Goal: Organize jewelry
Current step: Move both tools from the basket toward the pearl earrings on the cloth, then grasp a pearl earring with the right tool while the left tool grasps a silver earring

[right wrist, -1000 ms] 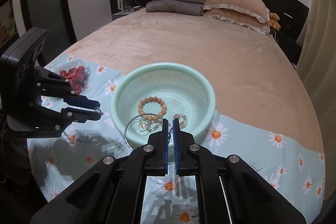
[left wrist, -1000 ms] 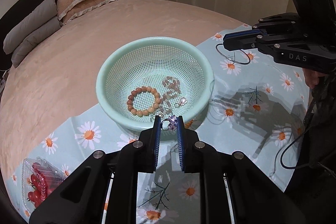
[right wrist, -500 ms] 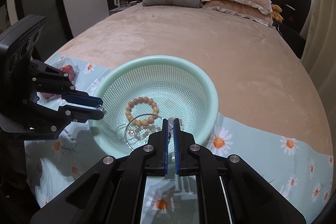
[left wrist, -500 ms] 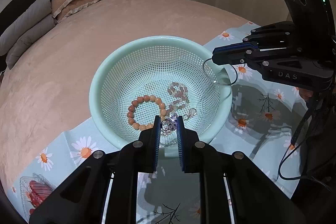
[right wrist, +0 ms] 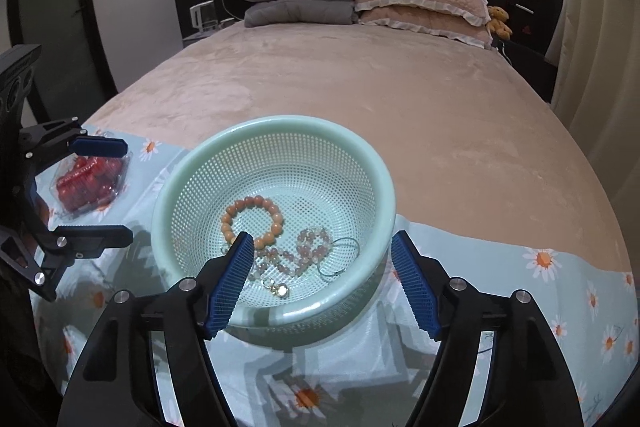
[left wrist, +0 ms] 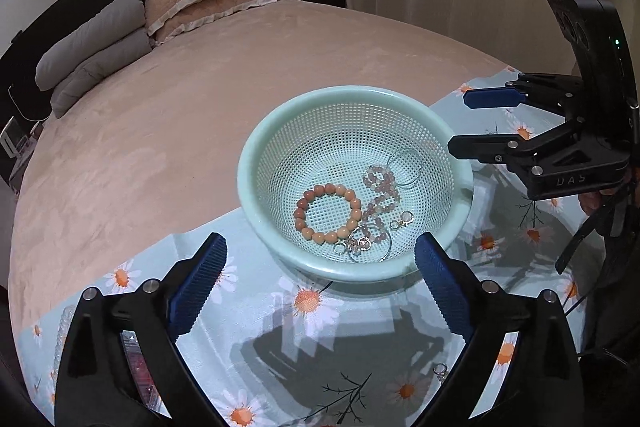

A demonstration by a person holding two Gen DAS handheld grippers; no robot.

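Blue-padded jaws of the left gripper (left wrist: 320,267) and right gripper (right wrist: 322,267) are both opening, nothing between them. Just beyond, the mint basket (left wrist: 256,155) on the daisy cloth (left wrist: 280,311) holds the jewelry: bead bracelet (left wrist: 326,213), pink strand (left wrist: 382,193), thin hoops (left wrist: 406,163). Risk: loose chains may tangle or snag in the mesh. One small ring (left wrist: 440,373) lies outside on the cloth, partly hidden and hard to identify.
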